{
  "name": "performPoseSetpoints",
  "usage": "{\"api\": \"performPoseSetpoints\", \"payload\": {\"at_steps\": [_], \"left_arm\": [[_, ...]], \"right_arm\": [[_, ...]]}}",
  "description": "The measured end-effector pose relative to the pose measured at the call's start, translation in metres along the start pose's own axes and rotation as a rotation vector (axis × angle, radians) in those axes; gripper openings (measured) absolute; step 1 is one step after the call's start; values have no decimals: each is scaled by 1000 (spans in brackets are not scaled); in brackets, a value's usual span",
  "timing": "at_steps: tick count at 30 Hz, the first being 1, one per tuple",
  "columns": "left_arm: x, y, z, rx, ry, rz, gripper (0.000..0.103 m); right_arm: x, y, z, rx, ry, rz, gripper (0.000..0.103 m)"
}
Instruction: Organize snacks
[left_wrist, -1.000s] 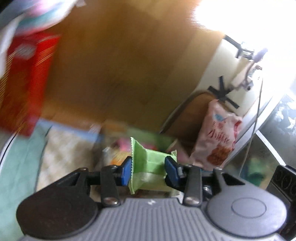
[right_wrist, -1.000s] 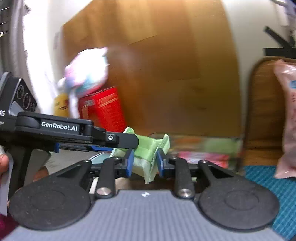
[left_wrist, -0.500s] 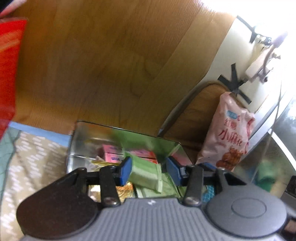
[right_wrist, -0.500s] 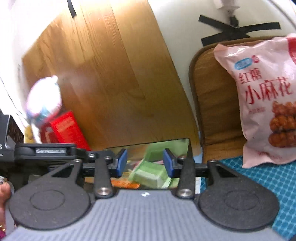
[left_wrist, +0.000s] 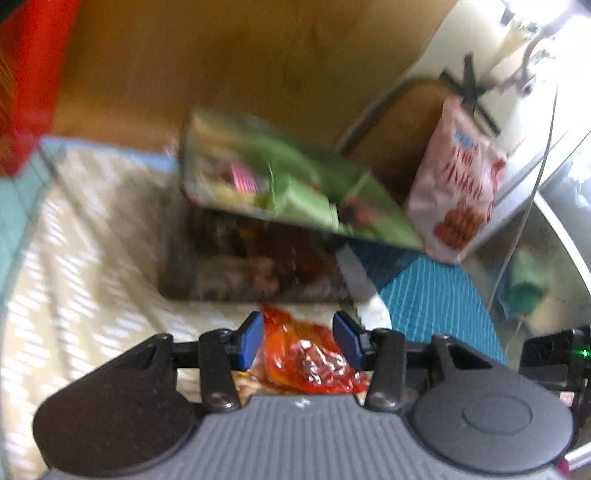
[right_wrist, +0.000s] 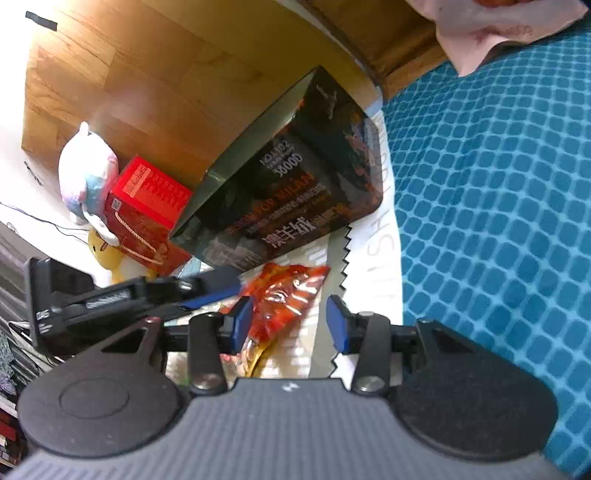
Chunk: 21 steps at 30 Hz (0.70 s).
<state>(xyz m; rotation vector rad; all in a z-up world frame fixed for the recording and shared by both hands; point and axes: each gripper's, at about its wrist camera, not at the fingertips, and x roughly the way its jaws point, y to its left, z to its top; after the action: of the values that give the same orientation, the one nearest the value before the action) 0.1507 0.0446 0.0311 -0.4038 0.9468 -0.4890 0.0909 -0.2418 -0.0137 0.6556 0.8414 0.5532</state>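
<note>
A dark printed box (left_wrist: 258, 258) stands open on the cloth, with green and pink snack packets (left_wrist: 295, 192) inside, blurred. It also shows in the right wrist view (right_wrist: 295, 192). An orange-red snack packet (left_wrist: 306, 358) lies on the cloth in front of the box. My left gripper (left_wrist: 299, 341) is open with its blue pads either side of this packet. My right gripper (right_wrist: 290, 321) is open over the same packet (right_wrist: 284, 295), with the left gripper's body (right_wrist: 110, 299) close on its left.
A pink snack bag (left_wrist: 458, 192) leans on a wooden chair back at the right. A red box (right_wrist: 147, 206) and plush toys (right_wrist: 86, 173) stand at the left. A blue checked cloth (right_wrist: 498, 221) lies right of the box. A wooden board rises behind.
Both grippers let go of their green packets into the box, then drew back and down to the orange-red packet in front of it. Both now stand open.
</note>
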Motion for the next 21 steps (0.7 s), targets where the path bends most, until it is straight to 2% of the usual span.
{"api": "performPoseSetpoints", "payload": {"at_steps": [1,3,5,7,11,12,16,19,21], "left_arm": [[8,1,0,-11,25,-4,43],[14,3,-2,-17,21,-26,44],[14,1,-5,-23,23,-49,42],[13,-5,-10,3,9,-28,42],[4,-8,-22,13,-13,-31,42],[2,-8,-23,5,-17,-44,42],[-14,-9,-22,-28,-37,-152,42],[-35,-13,-19,-15,-106,-162,48],[-49,-9,-16,-22,-145,-166,56]], "right_arm": [[4,2,1,-9,3,0,46],[12,8,-1,-31,23,4,34],[15,15,-7,-40,17,12,33],[13,16,-9,-67,11,21,32],[9,19,-10,-55,23,89,21],[5,21,-11,-54,20,107,18],[-10,33,-7,-50,-18,188,17],[-23,40,1,-37,-54,249,13],[-28,42,6,-23,-66,284,11]]}}
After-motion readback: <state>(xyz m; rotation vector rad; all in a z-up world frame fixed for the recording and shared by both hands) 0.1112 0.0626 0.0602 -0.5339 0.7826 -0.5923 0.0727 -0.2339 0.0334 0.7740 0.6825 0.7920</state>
